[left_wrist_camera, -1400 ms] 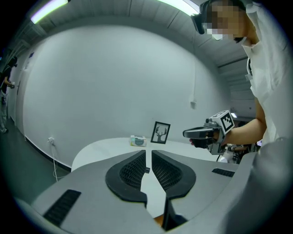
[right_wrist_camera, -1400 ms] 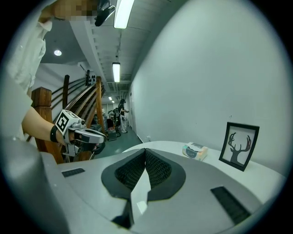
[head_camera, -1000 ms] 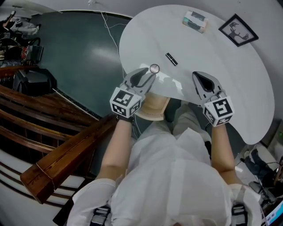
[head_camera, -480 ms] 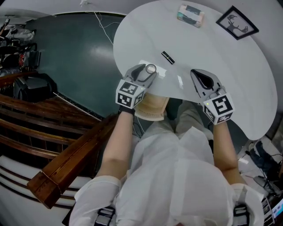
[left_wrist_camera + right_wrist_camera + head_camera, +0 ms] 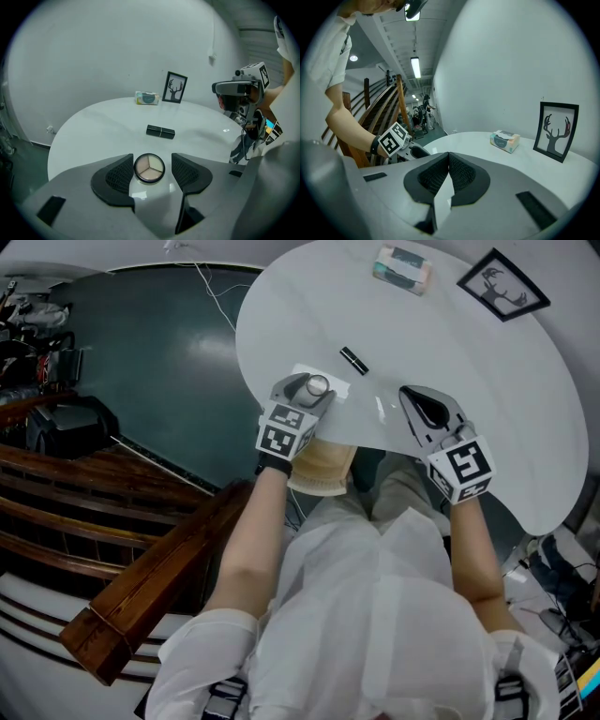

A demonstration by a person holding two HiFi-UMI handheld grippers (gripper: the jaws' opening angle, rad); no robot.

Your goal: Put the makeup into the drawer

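Makeup compact (image 5: pixel 149 168): round, three-shade pan, lying on the white surface (image 5: pixel 93 126) by its near left edge | left tongs (image 5: pixel 151 159): jaws wide, have just been opening, compact between the pads, untouched by either | right tongs (image 5: pixel 448 157): jaws pressed together, empty, off to the right | black lipstick tube (image 5: pixel 160 131): just beyond the compact
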